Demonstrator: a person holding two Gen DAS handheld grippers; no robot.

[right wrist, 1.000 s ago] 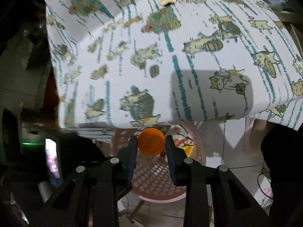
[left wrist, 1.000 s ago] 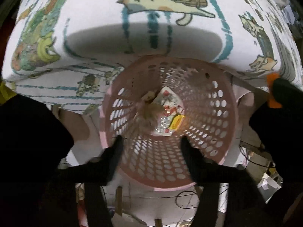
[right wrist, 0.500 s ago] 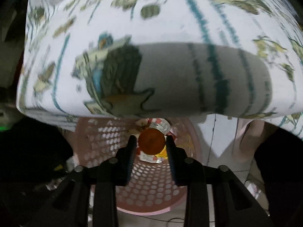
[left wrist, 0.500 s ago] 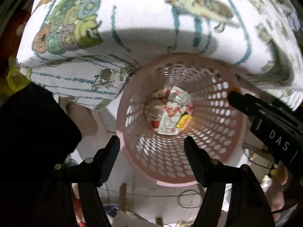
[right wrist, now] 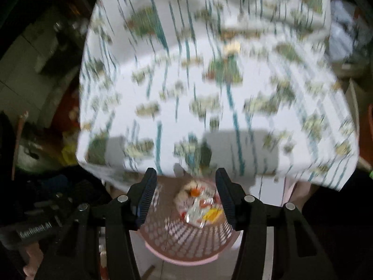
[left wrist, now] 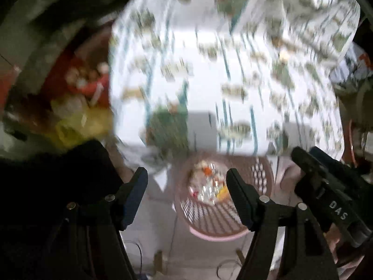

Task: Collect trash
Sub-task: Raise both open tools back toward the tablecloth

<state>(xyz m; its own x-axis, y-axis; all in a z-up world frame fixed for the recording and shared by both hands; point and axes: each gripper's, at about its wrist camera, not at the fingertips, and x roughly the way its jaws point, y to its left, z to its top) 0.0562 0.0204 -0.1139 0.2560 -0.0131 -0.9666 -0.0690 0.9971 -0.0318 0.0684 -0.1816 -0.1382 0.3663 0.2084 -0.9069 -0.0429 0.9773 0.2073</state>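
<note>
A pink perforated waste basket (left wrist: pixel 216 232) (right wrist: pixel 186 252) stands on the floor below the table's front edge. Trash lies at its bottom: wrappers (right wrist: pixel 200 206) and an orange cap (right wrist: pixel 193 192), also in the left wrist view (left wrist: pixel 206 170). My left gripper (left wrist: pixel 186 193) is open and empty above the basket. My right gripper (right wrist: pixel 185 193) is open and empty above the basket; it also shows in the left wrist view (left wrist: pixel 326 186). Both views are blurred.
A table with a white cartoon-print cloth (left wrist: pixel 233 70) (right wrist: pixel 209 81) fills the upper half of both views. A small pale scrap (right wrist: pixel 232 46) lies on the cloth. Red and yellow clutter (left wrist: pixel 79 107) sits left of the table.
My right gripper opened and the orange cap dropped into the basket. Both grippers have pulled up and back, so more of the table shows.
</note>
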